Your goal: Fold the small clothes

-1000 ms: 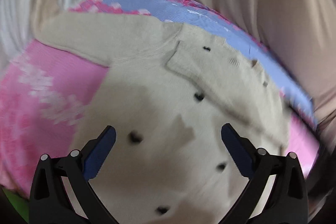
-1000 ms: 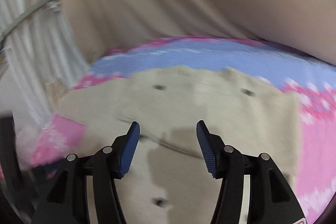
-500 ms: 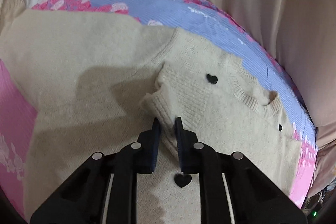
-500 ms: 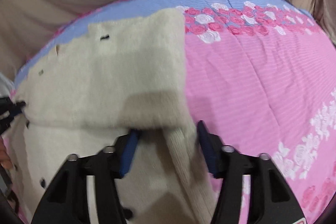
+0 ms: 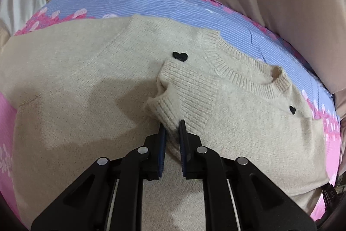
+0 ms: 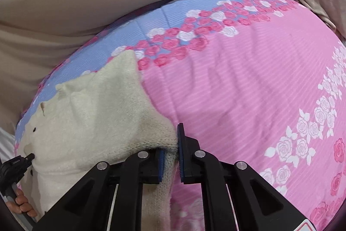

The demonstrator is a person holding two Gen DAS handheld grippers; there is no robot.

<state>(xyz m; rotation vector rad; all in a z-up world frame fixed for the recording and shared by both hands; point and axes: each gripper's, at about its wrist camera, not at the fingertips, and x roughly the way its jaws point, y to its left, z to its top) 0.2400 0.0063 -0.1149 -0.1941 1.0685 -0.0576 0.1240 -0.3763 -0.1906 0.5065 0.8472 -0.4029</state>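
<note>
left wrist: left claw point(image 5: 172, 129) pinches sweater point(image 5: 86, 83) cuff; right claw point(image 6: 170, 144) level, clamps its edge.

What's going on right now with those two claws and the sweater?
Left gripper shut on ribbed cuff. Right gripper shut on sweater edge. Sweater on floral bedsheet. Nothing in the way.

The left tool point(image 5: 172, 129) has its two black arms pulled close together, and its blue pads point(image 5: 161, 140) pinch a knit cuff point(image 5: 173, 101) between them. The right tool point(image 6: 170, 144) is squeezed tight too, holding a knit edge point(image 6: 168, 144) between its pads. Far to the left of the right tool, a bare hand point(image 6: 22, 206) grips the left tool's handle.
</note>
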